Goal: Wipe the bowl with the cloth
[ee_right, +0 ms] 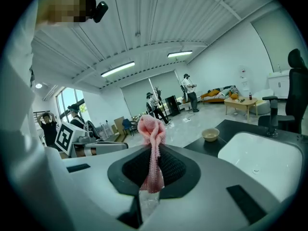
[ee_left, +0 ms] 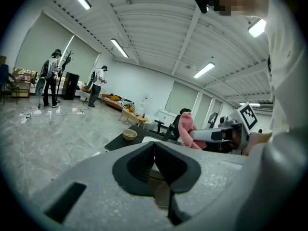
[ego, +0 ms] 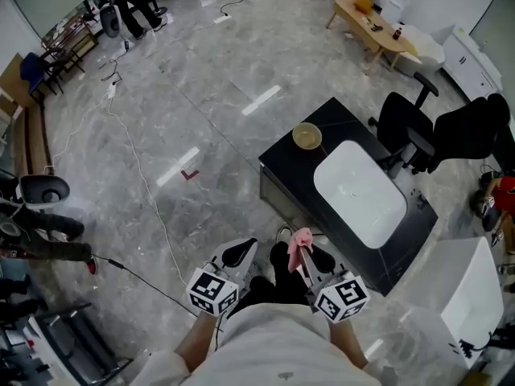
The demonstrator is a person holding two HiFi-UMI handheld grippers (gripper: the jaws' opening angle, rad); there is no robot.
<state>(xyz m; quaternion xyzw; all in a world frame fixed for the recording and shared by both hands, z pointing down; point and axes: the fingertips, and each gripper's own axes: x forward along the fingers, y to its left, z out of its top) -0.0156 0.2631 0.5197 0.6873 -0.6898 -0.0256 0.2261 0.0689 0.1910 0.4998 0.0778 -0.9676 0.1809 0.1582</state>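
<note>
Just one bowl [ego: 306,136], one cloth [ego: 299,244]

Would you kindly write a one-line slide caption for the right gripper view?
Right gripper shut on a pink cloth, with the bowl standing on the dark table beside a white basin.

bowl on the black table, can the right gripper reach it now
Probably not yet: the right gripper, shut on the cloth, is near the body; the bowl sits far across the table. Nothing blocks the way.
</note>
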